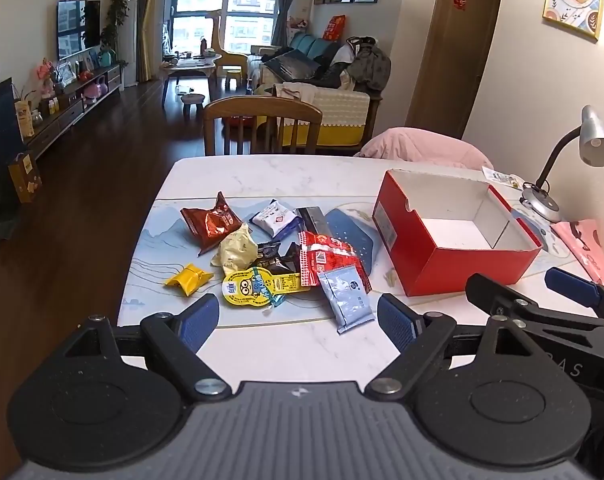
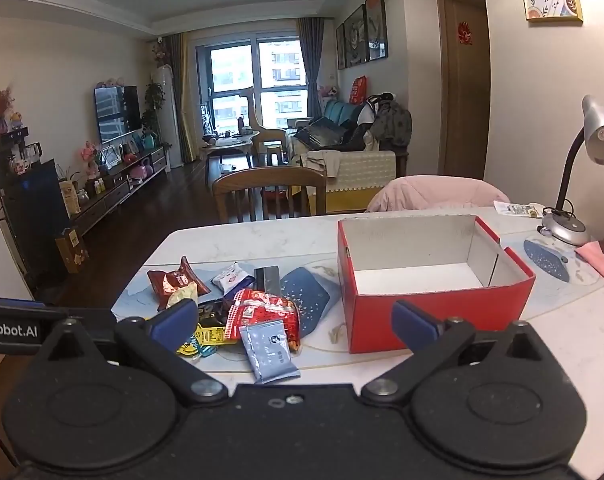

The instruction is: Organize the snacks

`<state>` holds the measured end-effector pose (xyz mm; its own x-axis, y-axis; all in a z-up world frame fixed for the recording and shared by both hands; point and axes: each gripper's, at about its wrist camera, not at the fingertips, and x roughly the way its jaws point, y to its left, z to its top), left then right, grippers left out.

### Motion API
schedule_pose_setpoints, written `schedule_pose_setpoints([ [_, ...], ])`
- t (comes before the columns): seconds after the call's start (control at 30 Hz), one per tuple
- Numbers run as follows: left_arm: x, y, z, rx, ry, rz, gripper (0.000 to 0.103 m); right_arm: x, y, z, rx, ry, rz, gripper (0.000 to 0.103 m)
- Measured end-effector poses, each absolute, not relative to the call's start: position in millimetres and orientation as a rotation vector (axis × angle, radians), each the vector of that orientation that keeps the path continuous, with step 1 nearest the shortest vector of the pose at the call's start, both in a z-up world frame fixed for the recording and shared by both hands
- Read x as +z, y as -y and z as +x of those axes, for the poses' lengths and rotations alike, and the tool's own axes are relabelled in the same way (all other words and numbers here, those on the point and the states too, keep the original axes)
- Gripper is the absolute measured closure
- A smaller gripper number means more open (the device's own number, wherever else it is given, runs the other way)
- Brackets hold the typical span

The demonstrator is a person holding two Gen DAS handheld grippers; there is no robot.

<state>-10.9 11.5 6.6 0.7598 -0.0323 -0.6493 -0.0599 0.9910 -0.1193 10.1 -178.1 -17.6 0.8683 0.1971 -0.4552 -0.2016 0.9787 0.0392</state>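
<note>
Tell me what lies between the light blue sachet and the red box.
Mostly bare tabletop and placemat, plus a small pale scrap near the red box. Nothing else separates the box from the light blue sachet. Both wrist views show this.

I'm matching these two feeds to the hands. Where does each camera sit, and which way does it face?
Left wrist: behind the open left tool, tilted down at the snack pile; the right tool shows at right.
Right wrist: behind the open right tool, facing the red box; the left tool's body shows at left.
Shared: the snacks, the box, the table, the lamp.
</note>
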Motion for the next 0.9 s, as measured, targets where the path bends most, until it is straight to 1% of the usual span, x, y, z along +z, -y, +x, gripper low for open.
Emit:
schedule_pose_setpoints([
  [0.6,10,-9,-17,0.001,-0.695,-0.132,0.016,-15,177,-1,0.177,-0.442,-0.019,0.000],
  [0.9,10,-10,-17,0.000,-0.694,-0.133,0.016,-15,175,-2,0.181,-0.453,-0.011,0.000],
])
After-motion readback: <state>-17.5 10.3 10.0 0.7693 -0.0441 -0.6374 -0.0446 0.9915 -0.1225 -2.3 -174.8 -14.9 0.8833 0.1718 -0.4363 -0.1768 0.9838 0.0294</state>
